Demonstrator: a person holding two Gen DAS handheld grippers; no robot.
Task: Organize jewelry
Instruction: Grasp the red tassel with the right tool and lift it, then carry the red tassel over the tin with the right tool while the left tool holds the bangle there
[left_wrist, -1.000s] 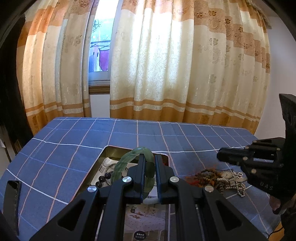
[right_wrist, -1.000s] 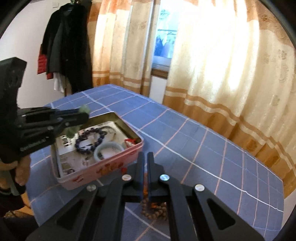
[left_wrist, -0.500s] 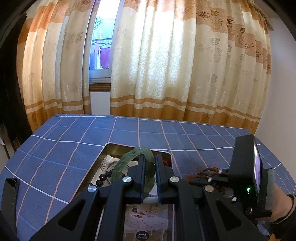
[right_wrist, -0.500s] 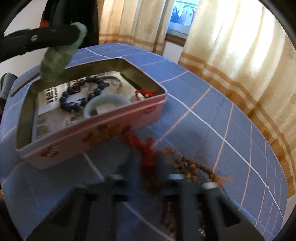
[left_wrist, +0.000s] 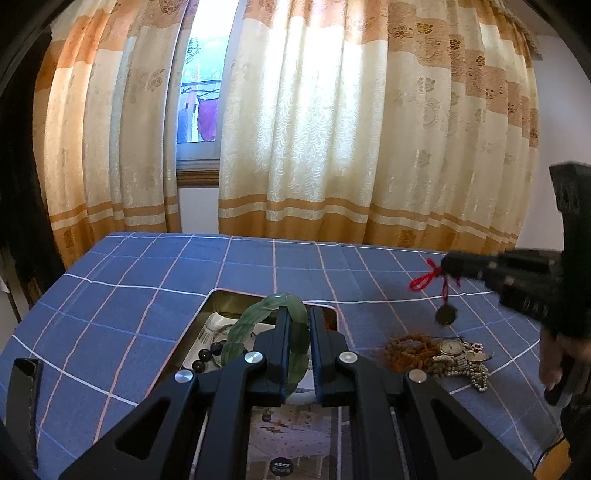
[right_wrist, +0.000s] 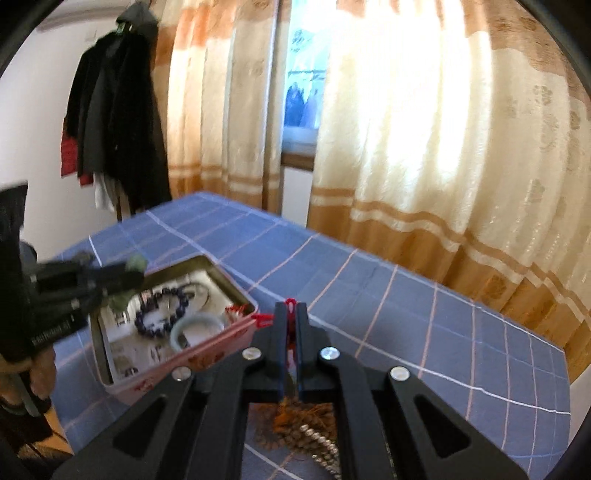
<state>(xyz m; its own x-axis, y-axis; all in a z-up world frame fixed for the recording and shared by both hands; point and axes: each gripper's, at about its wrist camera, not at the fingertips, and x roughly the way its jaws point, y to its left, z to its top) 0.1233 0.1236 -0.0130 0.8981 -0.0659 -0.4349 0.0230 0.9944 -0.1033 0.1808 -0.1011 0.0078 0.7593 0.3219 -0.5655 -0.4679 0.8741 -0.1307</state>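
Meanwhile, left tongs are pinching a green jade bangle over the pink tin; right tongs are gripping a red-corded pendant.

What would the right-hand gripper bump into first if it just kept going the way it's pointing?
Probably the blue checked tablecloth just past the corner of the pink tin. The right gripper, shut on a red cord, points slightly downward with nothing between. Depth is uncertain, so it could clip the tin's corner.
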